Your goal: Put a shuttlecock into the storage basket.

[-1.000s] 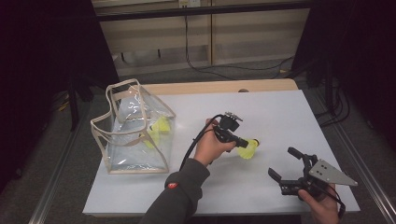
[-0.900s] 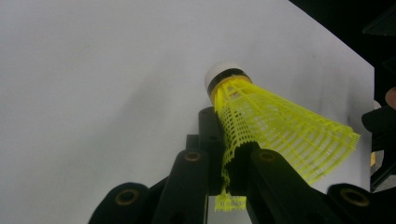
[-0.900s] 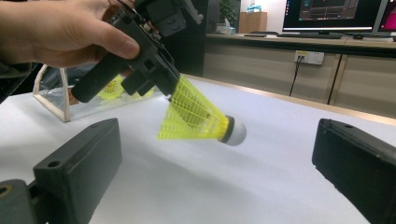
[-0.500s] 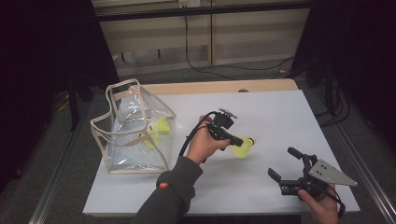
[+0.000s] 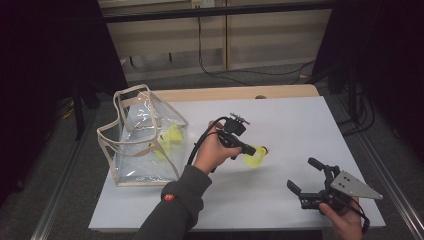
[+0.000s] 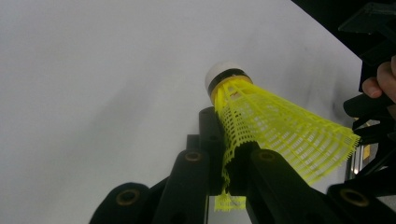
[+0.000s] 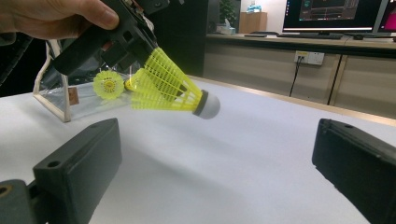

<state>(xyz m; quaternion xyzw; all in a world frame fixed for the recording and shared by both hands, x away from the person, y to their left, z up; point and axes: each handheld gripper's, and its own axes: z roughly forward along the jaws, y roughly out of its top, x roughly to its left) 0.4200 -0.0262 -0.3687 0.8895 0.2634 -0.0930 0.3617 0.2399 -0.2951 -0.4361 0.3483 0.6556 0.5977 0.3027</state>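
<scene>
A yellow mesh shuttlecock [image 5: 256, 156] with a white cork tip hangs a little above the white table [image 5: 300, 125], near its middle. My left gripper [image 5: 248, 150] is shut on the shuttlecock's skirt; the left gripper view shows the shuttlecock [image 6: 280, 126] pinched between the black jaws of that gripper [image 6: 227, 154], cork pointing away. In the right gripper view the shuttlecock [image 7: 168, 91] is held level, cork to the right, by the left gripper [image 7: 126, 37]. My right gripper [image 5: 302, 174] rests at the table's near right, open with nothing between its jaws [image 7: 215, 140].
A clear plastic bag [image 5: 145, 140] with beige trim stands at the table's left, with yellow shuttlecocks [image 5: 170, 137] inside it. A wooden strip [image 5: 240, 93] edges the table's far side. Cables lie on the floor behind. Metal rails run along both sides.
My left hand has risen slightly and shifted left toward the bag, carrying the shuttlecock. The right gripper has stayed put.
</scene>
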